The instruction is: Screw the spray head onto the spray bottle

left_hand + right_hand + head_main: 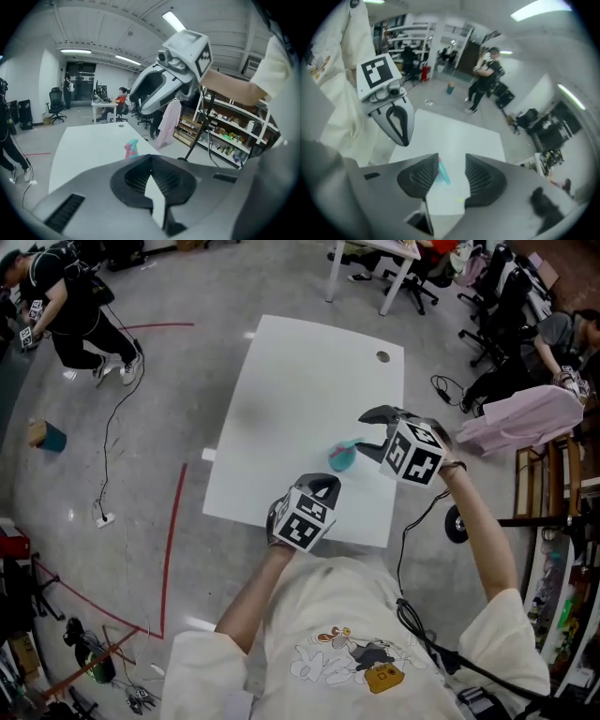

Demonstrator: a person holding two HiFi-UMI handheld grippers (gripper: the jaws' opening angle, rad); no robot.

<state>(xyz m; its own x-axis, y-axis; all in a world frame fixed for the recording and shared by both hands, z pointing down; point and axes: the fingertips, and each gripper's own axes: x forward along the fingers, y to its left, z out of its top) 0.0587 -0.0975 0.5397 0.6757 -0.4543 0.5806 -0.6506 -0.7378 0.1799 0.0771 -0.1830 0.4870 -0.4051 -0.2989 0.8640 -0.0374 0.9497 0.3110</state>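
Bottle [342, 457]: small and teal, with a pink part at the spray head. It stands on the white tabletop [300, 390], in the half nearer the person and toward the right edge. Any print on it is too small to read. Right claw [371, 434] hangs above and just right of the bottle, pointing steeply down, its jaws apart and empty. In the right gripper view the bottle [441, 173] shows through the gap between the jaws, below them on the tabletop [454, 136] and touched by neither. Left claw [324, 486] is held over the tabletop's near edge, close to the bottle, its jaws pressed together with nothing between them. The left gripper view shows the bottle [131, 149] beyond the closed claw [151, 164]. Each claw carries a cube [413, 455] with black-and-white square markers. A round hole [382, 356] sits near the tabletop's far right corner. A red line [170, 549] runs along the grey floor [187, 296] to the left.
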